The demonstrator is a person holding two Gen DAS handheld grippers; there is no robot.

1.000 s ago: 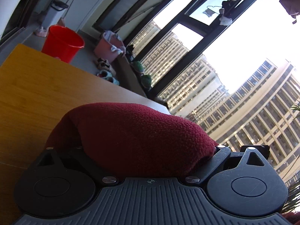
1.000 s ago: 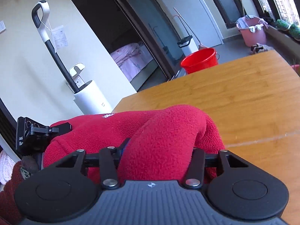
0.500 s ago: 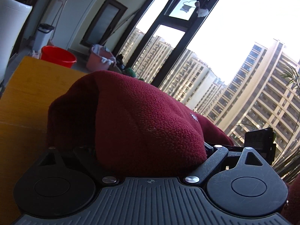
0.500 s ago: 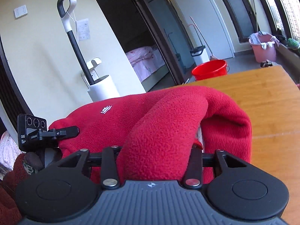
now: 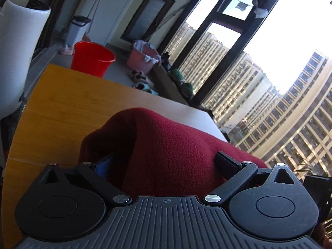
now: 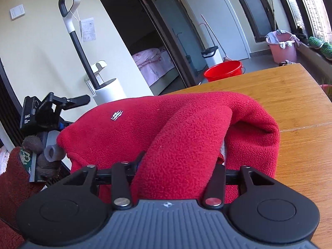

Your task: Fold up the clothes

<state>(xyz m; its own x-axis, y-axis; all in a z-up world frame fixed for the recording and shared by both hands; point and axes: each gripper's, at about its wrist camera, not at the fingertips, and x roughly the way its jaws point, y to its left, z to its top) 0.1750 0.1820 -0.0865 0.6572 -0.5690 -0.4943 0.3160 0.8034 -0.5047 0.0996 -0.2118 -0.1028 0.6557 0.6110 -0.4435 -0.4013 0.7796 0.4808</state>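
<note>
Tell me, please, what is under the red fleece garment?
Under the red fleece garment lies the wooden table; bare wood shows beside it. Both grippers' fingers go under its folds, so the fingertips are covered. Whether anything else lies beneath cannot be seen.

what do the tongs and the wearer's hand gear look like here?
Both tongs match: ribbed dark grey body, black linkage arms with silver pivot screws, two round black discs. The left tongs carry a black box marked DAS. The left hand wears a dark knit glove and maroon fleece sleeve.

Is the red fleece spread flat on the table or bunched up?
Bunched up: the red fleece humps in thick doubled rolls above the wooden table.
</note>
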